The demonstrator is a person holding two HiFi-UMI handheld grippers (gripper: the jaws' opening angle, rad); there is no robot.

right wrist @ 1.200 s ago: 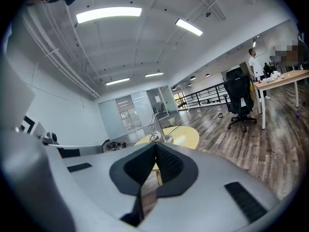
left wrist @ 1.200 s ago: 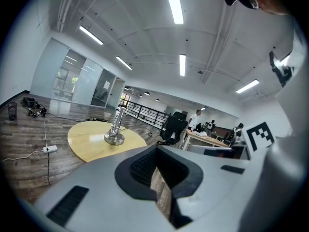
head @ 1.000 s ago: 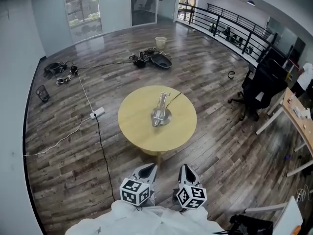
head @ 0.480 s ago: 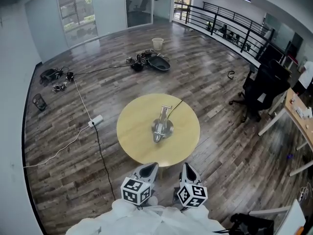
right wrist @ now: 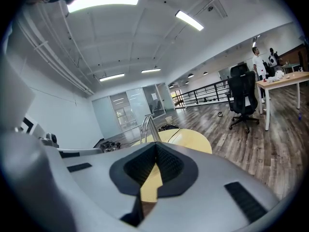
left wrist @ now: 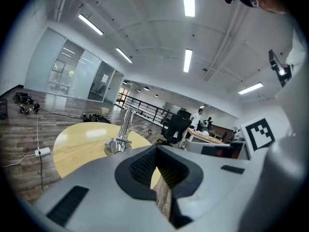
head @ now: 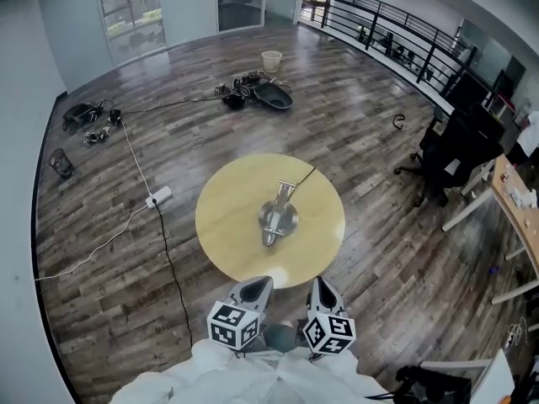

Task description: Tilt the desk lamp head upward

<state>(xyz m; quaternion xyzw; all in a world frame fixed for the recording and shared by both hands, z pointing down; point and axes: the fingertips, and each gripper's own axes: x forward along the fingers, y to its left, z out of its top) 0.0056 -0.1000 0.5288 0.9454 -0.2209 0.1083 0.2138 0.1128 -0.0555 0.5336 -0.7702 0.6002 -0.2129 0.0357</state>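
A silver desk lamp (head: pixel 277 211) stands at the middle of a round yellow table (head: pixel 227 225), its cord trailing off the far edge. It also shows in the left gripper view as the lamp (left wrist: pixel 121 135) and in the right gripper view as the lamp (right wrist: pixel 147 127). Both grippers hang close to the person's body, short of the table's near edge. My left gripper (head: pixel 255 289) is shut with nothing in it, and my right gripper (head: pixel 321 291) is shut and empty too.
A white power strip (head: pixel 158 196) and its cables lie on the wood floor left of the table. Bags and a bucket (head: pixel 271 61) sit farther back. A black office chair (head: pixel 450 154) and a desk (head: pixel 515 199) stand at the right, by a railing.
The view has drawn closer to the table, which now sits lower and nearer in the head view. Both grippers stay shut and held at the same spot near the body.
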